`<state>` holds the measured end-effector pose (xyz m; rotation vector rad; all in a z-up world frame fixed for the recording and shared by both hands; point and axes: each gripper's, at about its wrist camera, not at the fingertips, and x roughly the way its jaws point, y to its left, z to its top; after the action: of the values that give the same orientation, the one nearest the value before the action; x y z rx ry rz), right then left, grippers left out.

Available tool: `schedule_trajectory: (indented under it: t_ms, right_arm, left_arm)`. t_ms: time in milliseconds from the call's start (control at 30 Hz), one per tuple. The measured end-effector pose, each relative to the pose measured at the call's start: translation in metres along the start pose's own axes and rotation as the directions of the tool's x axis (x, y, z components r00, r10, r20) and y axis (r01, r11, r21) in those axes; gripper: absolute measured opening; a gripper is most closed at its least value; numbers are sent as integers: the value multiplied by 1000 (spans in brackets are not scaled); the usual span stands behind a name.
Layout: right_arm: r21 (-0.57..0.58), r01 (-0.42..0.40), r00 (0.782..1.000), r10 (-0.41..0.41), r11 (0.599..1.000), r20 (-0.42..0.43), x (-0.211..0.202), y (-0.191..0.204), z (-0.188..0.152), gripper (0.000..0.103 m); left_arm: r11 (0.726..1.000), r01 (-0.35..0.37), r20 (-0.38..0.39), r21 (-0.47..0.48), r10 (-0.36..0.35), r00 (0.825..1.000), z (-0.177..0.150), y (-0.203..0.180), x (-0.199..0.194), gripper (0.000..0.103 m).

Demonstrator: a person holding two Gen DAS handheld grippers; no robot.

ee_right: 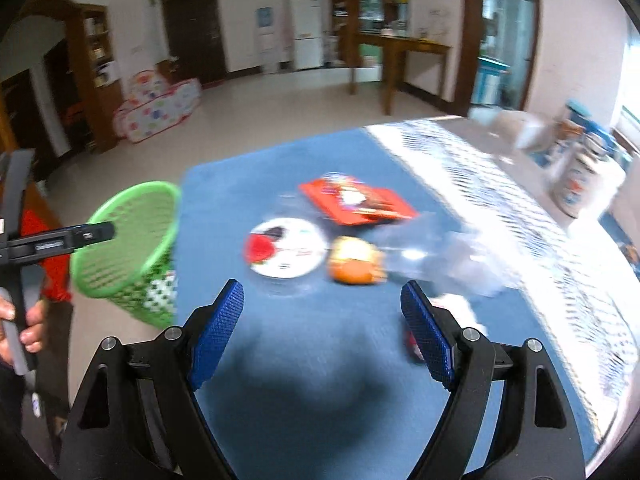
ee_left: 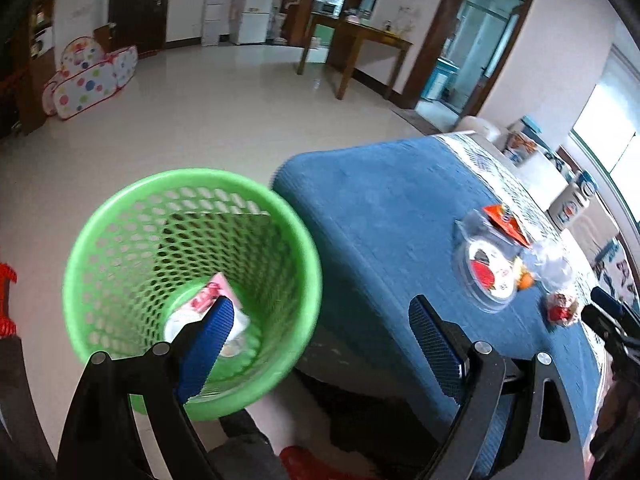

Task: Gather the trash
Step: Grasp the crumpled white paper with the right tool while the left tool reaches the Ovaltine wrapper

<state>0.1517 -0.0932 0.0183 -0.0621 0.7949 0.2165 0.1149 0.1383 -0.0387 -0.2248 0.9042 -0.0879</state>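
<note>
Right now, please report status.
Left tool open, over bin. Right tool open, empty. Trash on table. Path clear.

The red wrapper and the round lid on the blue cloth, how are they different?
The red wrapper is a flat rectangle, while the round lid is a circle. The wrapper is mostly red; the lid is mostly white with a red patch, under clear plastic. The wrapper lies farther from the right gripper than the lid does. Both lie flat on the blue cloth, outside the green basket.

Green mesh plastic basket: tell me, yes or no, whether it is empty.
No, the green mesh plastic basket already holds a pink-and-white wrapper at its bottom.
</note>
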Motion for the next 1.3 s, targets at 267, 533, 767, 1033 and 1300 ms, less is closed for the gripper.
schedule_trajectory:
  t_ms: [267, 533, 767, 1033, 1300]
  right_arm:
    - [92, 47, 997, -41, 995, -67, 20, -55, -15, 80]
    - [138, 7, 994, 9, 990, -113, 41, -71, -20, 72]
    - [140, -13, 992, 30, 990, -119, 46, -76, -22, 63]
    - [159, -35, 992, 54, 987, -118, 42, -88, -25, 51]
    - [158, -54, 990, 73, 986, -120, 37, -91, -25, 50]
  left_arm:
    - [995, 54, -26, 80, -52, 998, 10, -57, 19, 89]
    - [976, 113, -49, 185, -106, 993, 30, -114, 40, 91]
    - [942, 161, -69, 295, -147, 987, 53, -168, 65, 91]
    - [894, 172, -88, 413, -148, 985, 76, -218, 99, 89]
    - [876, 223, -150, 427, -174, 973, 91, -238, 132, 83]
